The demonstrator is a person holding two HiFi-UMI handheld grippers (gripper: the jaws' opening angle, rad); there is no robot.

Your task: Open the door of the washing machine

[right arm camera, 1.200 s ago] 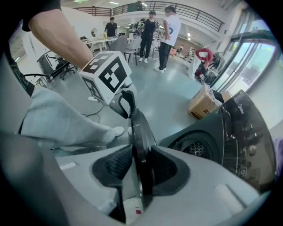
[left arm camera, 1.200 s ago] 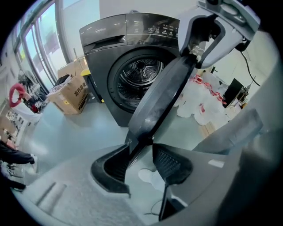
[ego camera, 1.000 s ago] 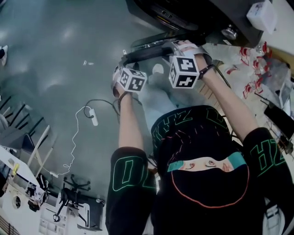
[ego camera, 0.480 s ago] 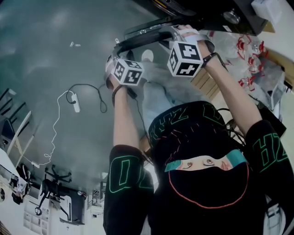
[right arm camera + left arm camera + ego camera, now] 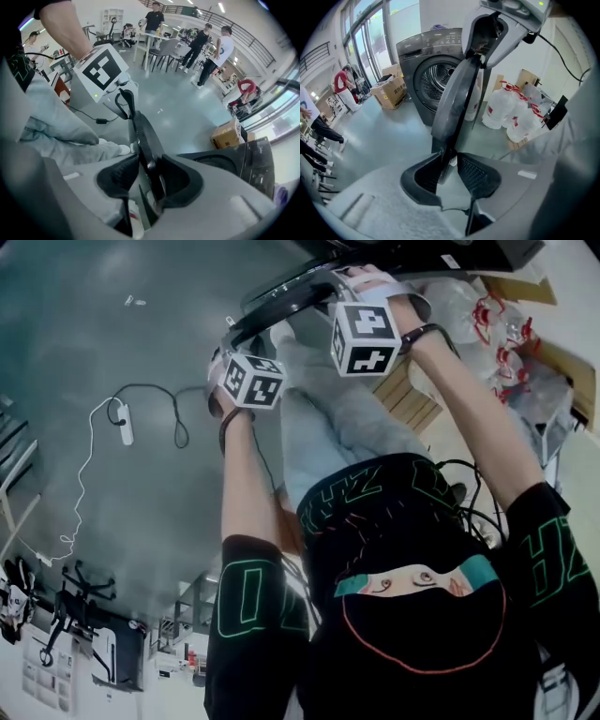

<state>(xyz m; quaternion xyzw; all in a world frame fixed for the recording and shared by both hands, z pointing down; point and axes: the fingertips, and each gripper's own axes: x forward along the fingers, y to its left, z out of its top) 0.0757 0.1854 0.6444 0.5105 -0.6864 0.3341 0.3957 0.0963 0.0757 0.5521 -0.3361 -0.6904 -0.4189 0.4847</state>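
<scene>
The washing machine (image 5: 436, 70) is dark grey with its drum showing, and its round door (image 5: 454, 103) stands swung out towards me. In the head view the door (image 5: 281, 292) is a dark curved rim under both hands. My left gripper (image 5: 450, 173) straddles the rim's edge; its jaws are closing, and a gap still shows beside one pad. In the right gripper view the door (image 5: 145, 136) runs between the jaws of my right gripper (image 5: 145, 180), which are opening, with a pale gap beside the rim. From above, the left gripper (image 5: 230, 338) and right gripper (image 5: 352, 282) sit side by side on the rim.
Water jugs with red handles (image 5: 511, 112) stand right of the machine, on a wooden pallet (image 5: 403, 395). A cardboard box (image 5: 391, 91) lies to its left. A white power strip and cable (image 5: 122, 427) trail over the grey floor. People and chairs (image 5: 206, 42) are far behind.
Both grippers and the door rim have travelled together up the head view, away from the person's body. The floor cable has slid left in that view, and more of the legs shows.
</scene>
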